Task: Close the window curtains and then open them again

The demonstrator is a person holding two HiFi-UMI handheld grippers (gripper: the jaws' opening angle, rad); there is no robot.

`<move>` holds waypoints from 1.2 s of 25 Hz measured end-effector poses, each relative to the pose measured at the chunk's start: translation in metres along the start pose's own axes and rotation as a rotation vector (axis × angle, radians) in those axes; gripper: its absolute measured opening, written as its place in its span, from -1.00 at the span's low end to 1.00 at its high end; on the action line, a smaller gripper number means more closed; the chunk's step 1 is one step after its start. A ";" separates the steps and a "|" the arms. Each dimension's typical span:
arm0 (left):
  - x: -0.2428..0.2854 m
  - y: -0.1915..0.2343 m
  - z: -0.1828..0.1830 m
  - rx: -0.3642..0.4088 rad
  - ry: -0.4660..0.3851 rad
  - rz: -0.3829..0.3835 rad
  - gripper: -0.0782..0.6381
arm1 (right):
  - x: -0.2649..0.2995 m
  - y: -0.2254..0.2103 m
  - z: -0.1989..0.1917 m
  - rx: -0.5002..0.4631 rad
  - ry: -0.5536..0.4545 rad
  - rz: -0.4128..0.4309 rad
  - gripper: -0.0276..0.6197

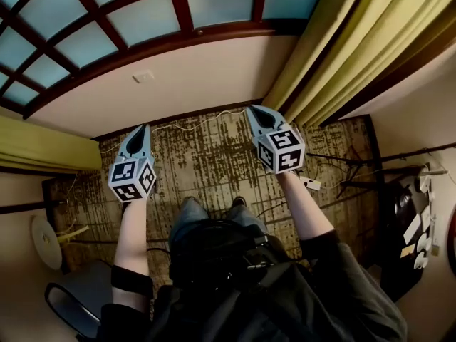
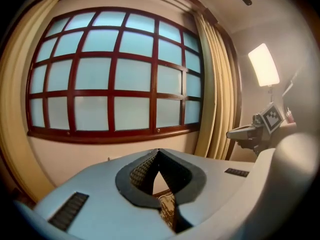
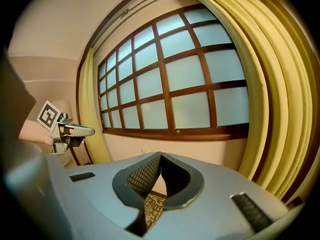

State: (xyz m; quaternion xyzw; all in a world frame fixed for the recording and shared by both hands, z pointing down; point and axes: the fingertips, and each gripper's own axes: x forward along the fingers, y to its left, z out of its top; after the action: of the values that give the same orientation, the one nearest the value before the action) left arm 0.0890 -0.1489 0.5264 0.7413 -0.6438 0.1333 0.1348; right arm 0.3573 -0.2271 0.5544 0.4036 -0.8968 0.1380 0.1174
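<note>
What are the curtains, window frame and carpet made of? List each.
Curtains: yellow cloth, likely; soft hanging folds. Window frame: dark red-brown wood, apparently varnished; slight sheen. Carpet: woven pile, probably; matte, mottled brown pattern.

The left curtain (image 1: 43, 148) and right curtain (image 1: 338, 52) flank the window (image 1: 142, 16).

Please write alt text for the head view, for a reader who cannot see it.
Looking down, a person holds the left tool and the right tool, both shut and empty, toward an uncovered window; yellow curtains hang gathered at both sides.
</note>
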 end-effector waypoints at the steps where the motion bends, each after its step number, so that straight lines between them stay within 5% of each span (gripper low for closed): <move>1: -0.007 0.005 -0.004 0.000 -0.001 0.003 -0.78 | -0.001 0.008 -0.003 -0.003 0.002 0.001 -0.91; 12: -0.060 0.070 -0.033 -0.039 -0.007 -0.035 -0.78 | -0.001 0.072 -0.015 -0.001 0.017 -0.077 -0.91; 30: -0.132 0.131 -0.059 -0.044 -0.014 -0.017 -0.78 | 0.035 0.185 -0.024 -0.035 0.046 -0.013 -0.91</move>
State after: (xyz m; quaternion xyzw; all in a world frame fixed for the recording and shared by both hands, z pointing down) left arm -0.0605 -0.0237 0.5360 0.7445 -0.6412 0.1130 0.1477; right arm 0.1977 -0.1251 0.5601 0.4041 -0.8934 0.1308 0.1462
